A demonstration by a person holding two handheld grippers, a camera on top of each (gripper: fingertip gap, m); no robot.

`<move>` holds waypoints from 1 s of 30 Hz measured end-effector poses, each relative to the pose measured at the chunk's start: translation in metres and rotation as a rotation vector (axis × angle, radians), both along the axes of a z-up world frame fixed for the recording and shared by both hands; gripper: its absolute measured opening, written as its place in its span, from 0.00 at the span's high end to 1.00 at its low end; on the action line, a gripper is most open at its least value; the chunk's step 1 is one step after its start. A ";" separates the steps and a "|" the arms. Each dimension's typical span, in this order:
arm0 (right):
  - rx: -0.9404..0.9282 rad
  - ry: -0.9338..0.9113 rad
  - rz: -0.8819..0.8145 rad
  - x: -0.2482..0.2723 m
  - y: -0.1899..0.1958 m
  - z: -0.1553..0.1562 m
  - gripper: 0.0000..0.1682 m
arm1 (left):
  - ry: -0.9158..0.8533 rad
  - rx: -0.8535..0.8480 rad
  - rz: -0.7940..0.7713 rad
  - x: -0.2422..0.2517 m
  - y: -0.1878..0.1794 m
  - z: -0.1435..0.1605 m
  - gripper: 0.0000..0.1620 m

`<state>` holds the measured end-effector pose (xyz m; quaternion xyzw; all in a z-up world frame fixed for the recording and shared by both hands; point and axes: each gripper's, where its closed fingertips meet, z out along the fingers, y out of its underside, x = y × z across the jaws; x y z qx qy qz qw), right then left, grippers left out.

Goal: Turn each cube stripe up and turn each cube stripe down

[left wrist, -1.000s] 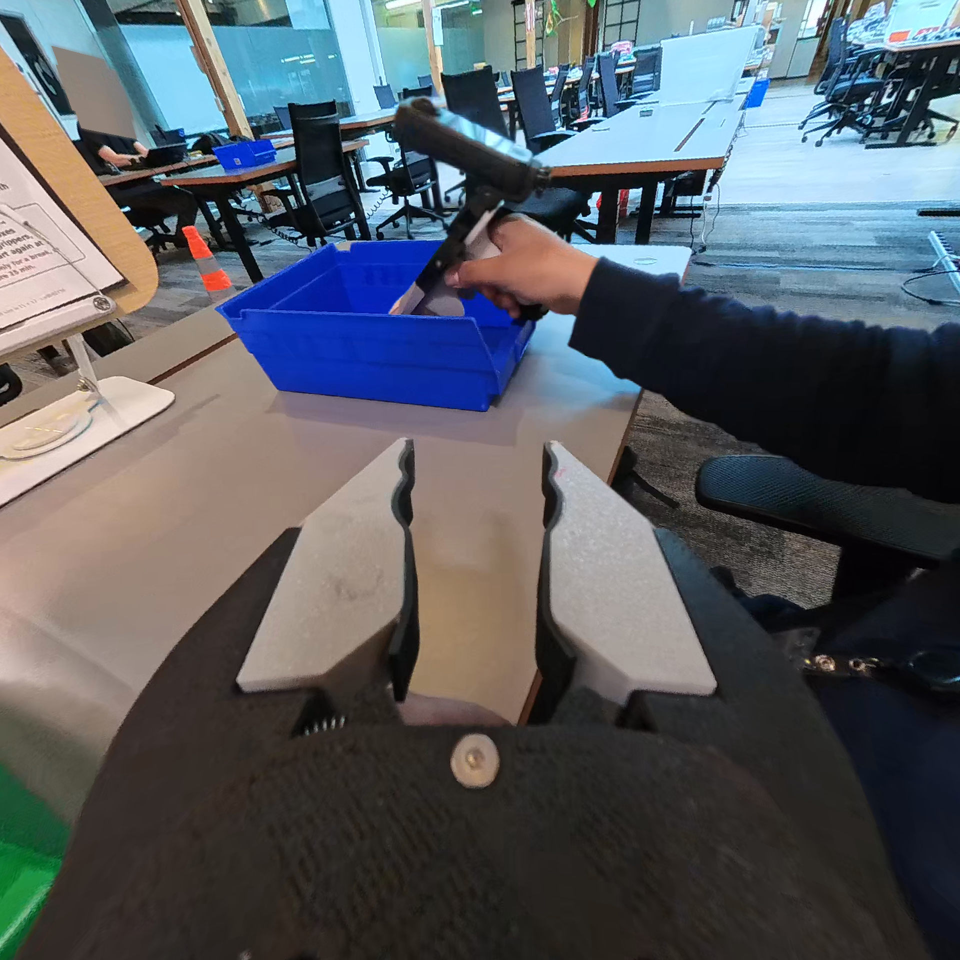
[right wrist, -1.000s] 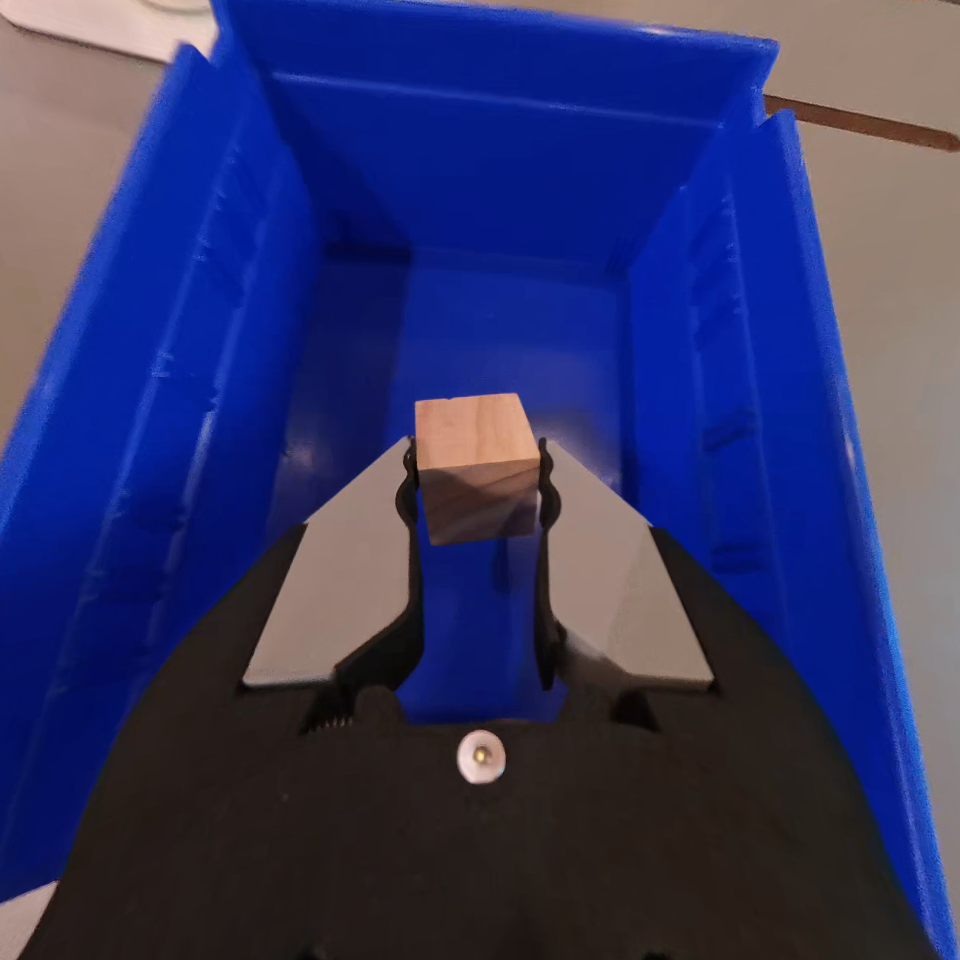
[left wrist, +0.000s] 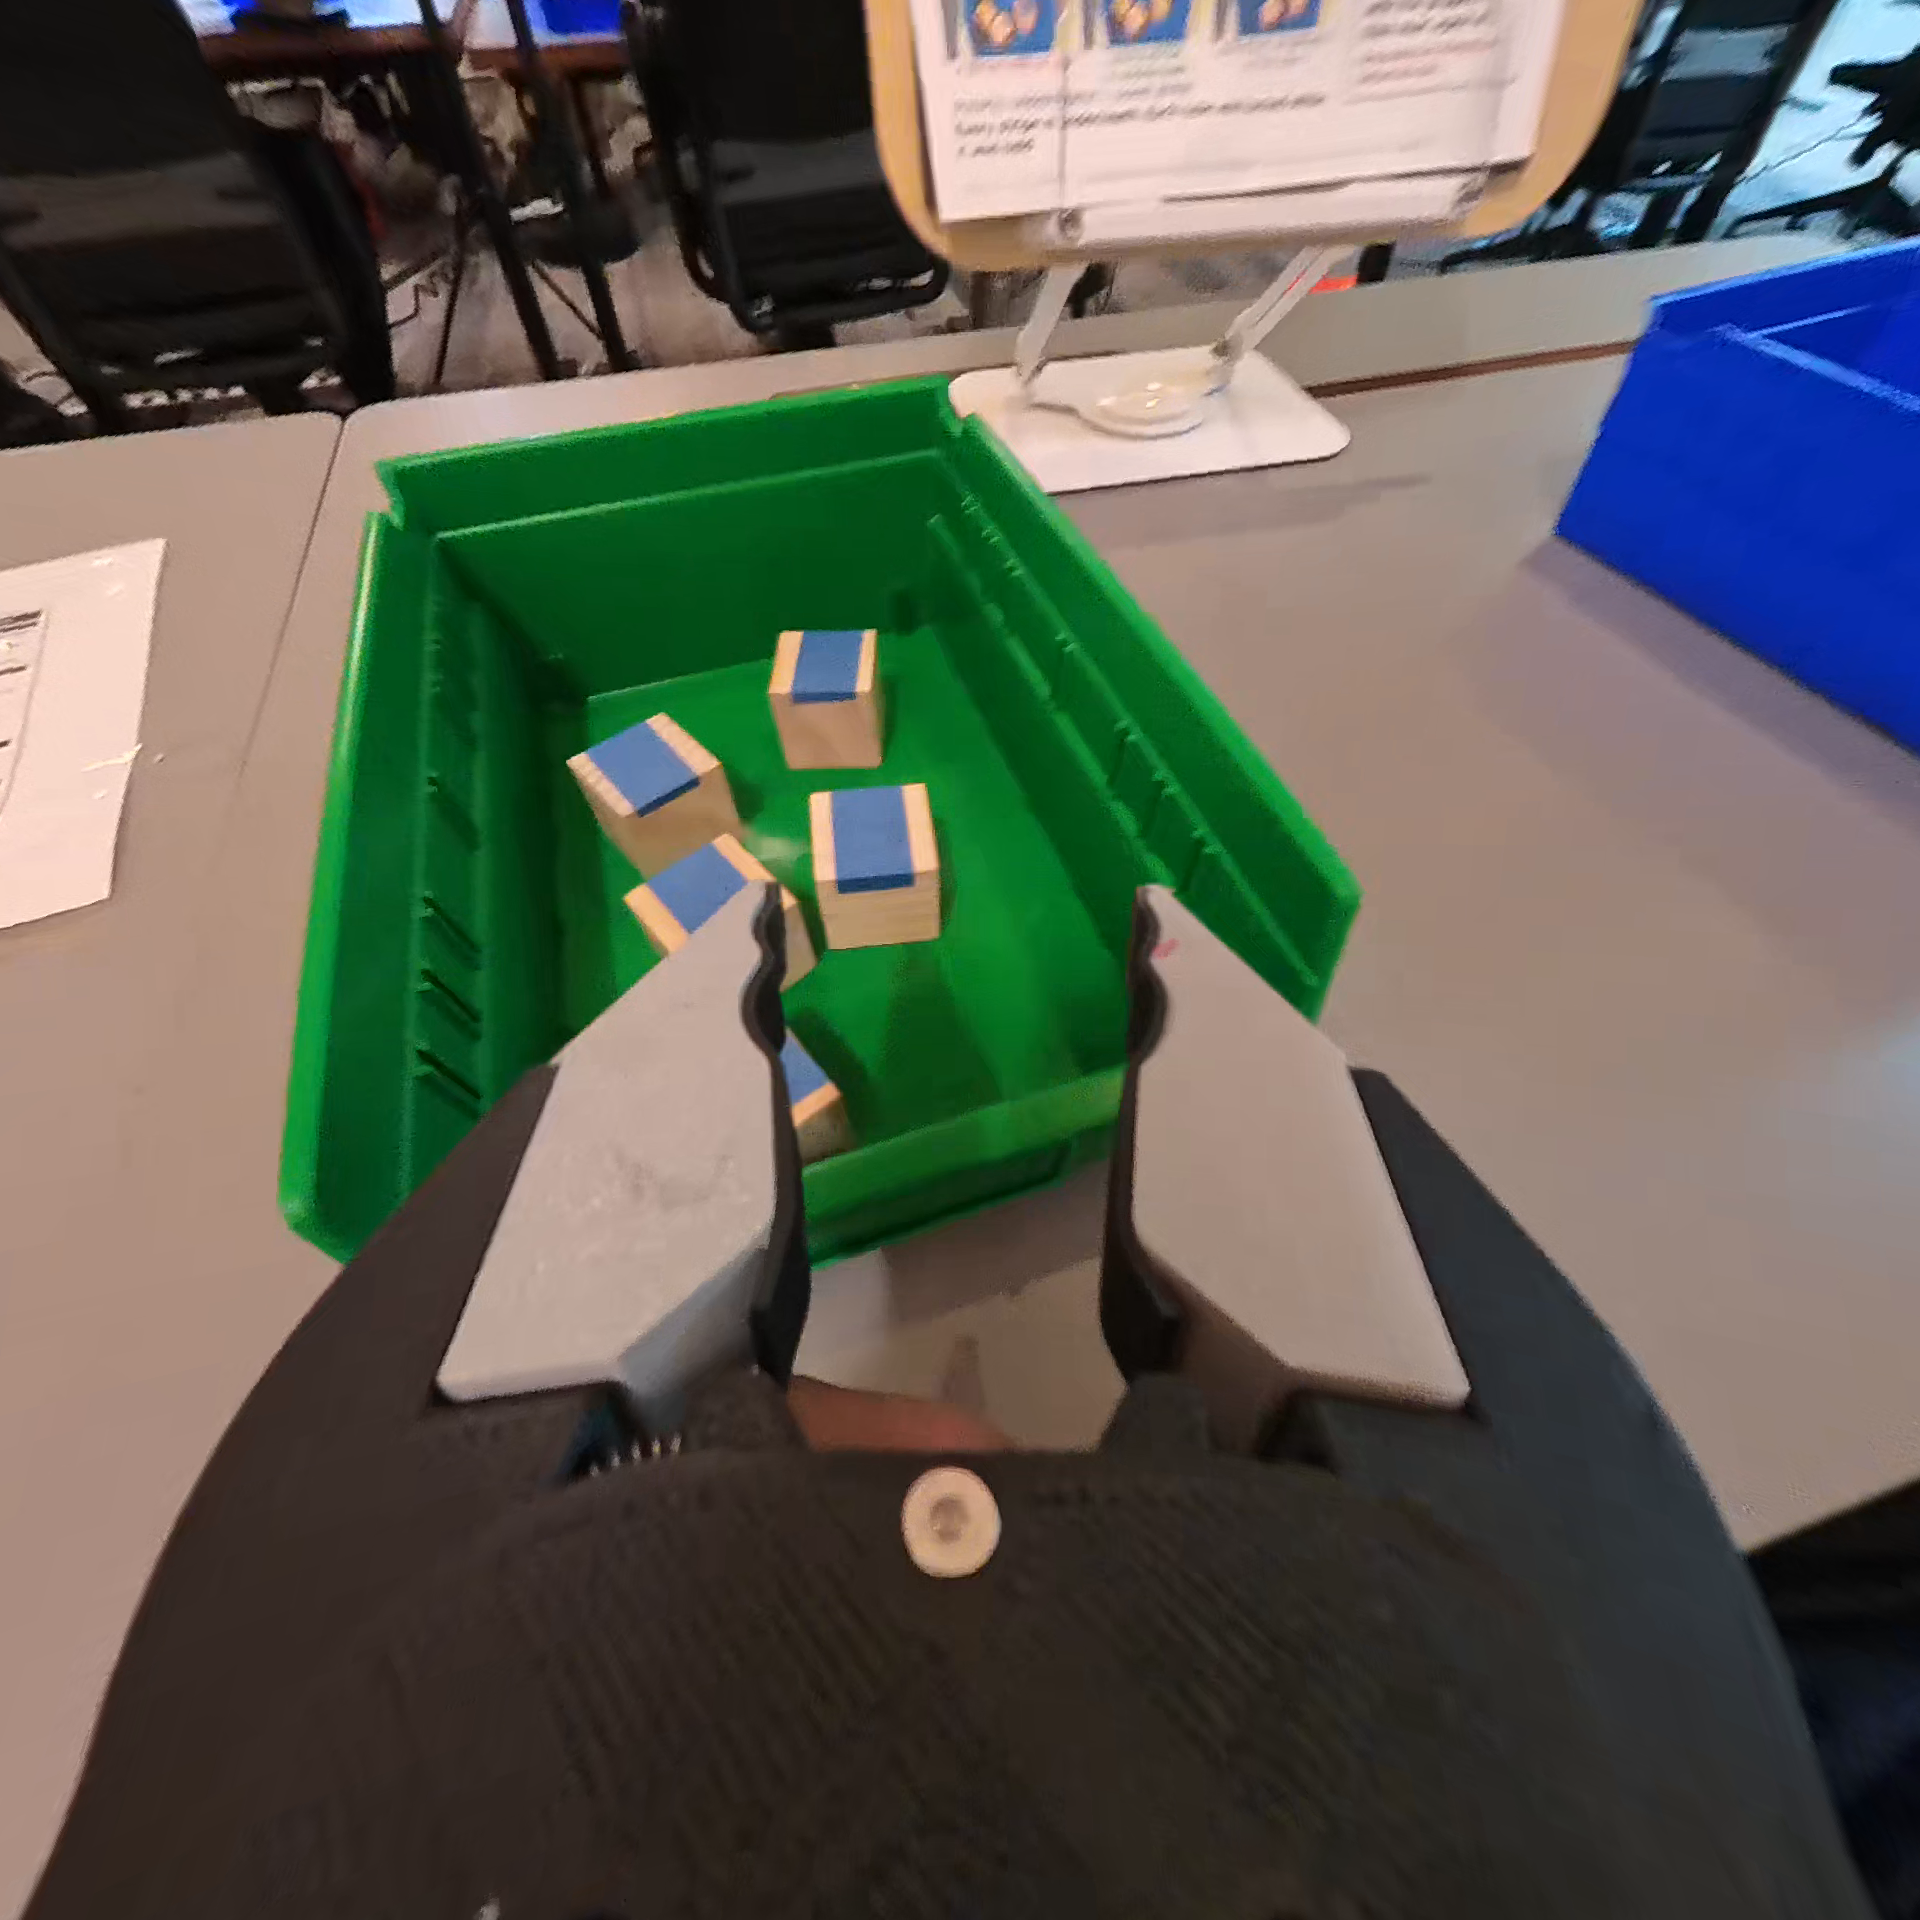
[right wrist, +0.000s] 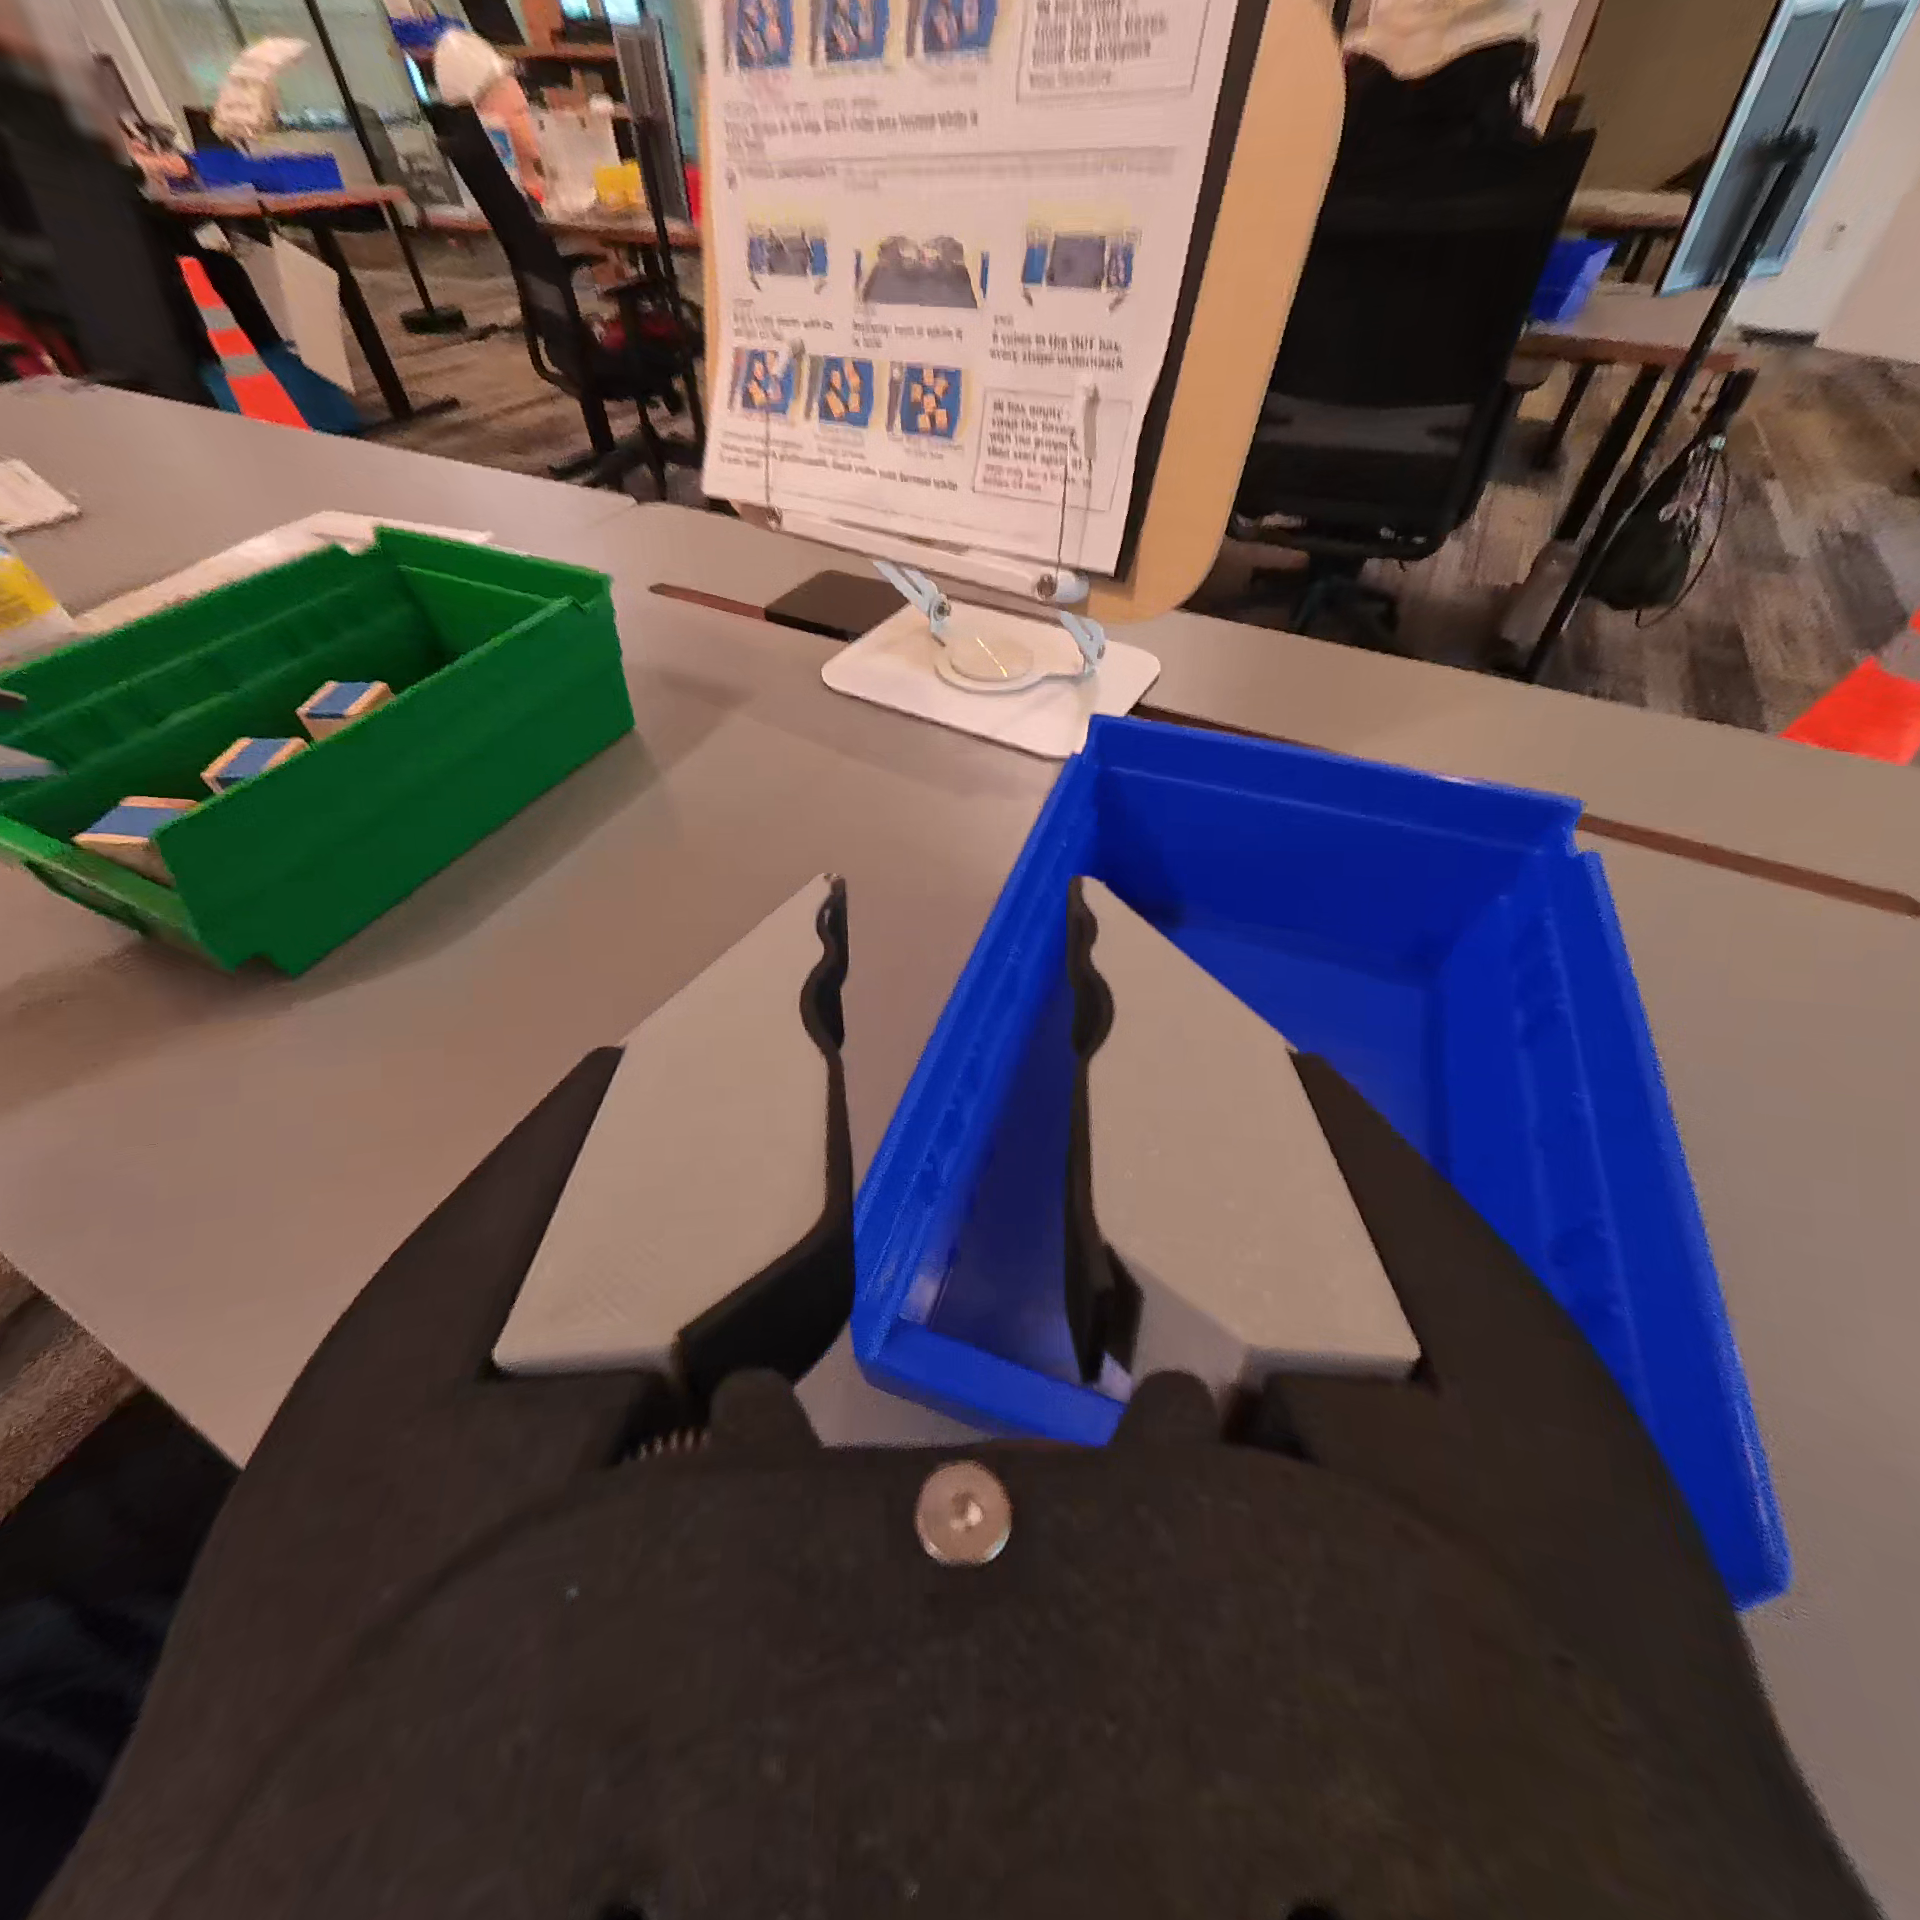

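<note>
While both grippers gape empty, green bin and blue bin share the grey table

The left tongs hang spread wide with nothing between their grey fingers, poised above the near end of a green bin on the grey counter. Five wooden cubes lie in the bin, each with a blue stripe on top: one at 12 o'clock, one at 10 o'clock, one in the middle, one partly hidden behind the left fingertip, and one at 6 o'clock mostly covered. At 2 o'clock stands a blue bin. At 12 o'clock a paper-bearing board on a white stand; at 9 o'clock a paper sheet.
</note>
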<state>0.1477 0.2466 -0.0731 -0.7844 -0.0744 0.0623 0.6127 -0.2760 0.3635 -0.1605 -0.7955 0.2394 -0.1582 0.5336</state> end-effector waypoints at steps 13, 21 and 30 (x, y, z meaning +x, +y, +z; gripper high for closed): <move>0.063 0.071 0.066 -0.001 -0.020 0.016 0.76 | 0.313 -0.386 0.008 0.025 0.087 -0.063 0.68; 0.075 0.056 0.042 0.006 -0.023 0.020 0.76 | 0.540 -0.509 0.043 0.016 0.100 -0.110 0.71; 0.000 0.166 0.363 -0.073 -0.026 0.009 0.74 | 0.268 -0.016 -0.179 0.065 0.062 -0.004 0.72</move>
